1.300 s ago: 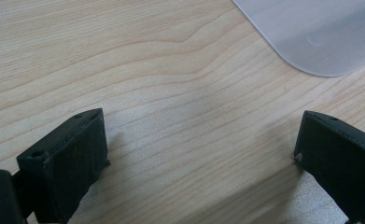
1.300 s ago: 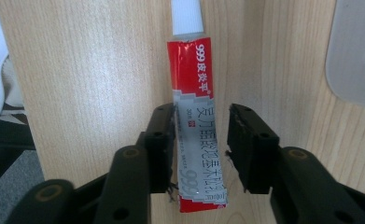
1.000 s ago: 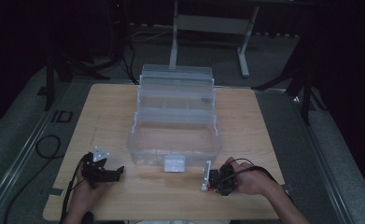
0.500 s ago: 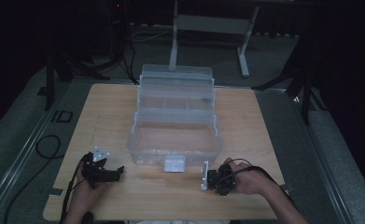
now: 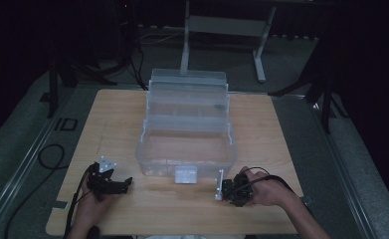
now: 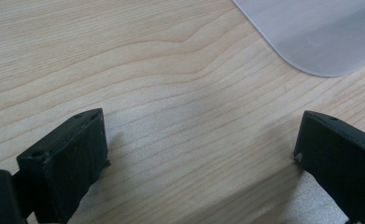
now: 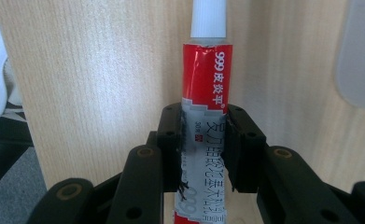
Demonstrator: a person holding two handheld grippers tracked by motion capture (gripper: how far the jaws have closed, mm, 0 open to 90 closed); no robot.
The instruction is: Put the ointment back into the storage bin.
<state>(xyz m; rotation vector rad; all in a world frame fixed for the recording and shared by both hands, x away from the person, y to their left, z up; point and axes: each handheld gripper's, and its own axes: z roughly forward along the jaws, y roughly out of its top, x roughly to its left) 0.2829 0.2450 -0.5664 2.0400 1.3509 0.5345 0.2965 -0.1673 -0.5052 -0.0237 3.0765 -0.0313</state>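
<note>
My right gripper [image 7: 203,140] has just squeezed onto the red-and-white tube [image 7: 207,79] — my left gripper [image 6: 201,154] sits wide apart over the table [image 6: 171,93].

The bench [image 5: 122,114] is pale wood with wavy grain lines, smooth and a bit matt. The box [image 5: 187,132] is clear plastic, a little cloudy, with smooth walls; its corner [image 6: 320,32] looks milky and soft-shiny up close. The tube [image 7: 207,93] has a glossy red and silver skin with print on it, a little crinkled where it is squeezed, and a smooth white plastic cap [image 7: 209,18]. The fingers [image 7: 171,140] of the right gripper [image 7: 203,140] are black, matt plastic with a slightly rough face. The fingers [image 6: 73,149] of the left gripper [image 6: 203,158] look the same, dull and black, with small holes. The floor [image 5: 28,144] around the bench looks like grey, speckled, rough carpet.
</note>
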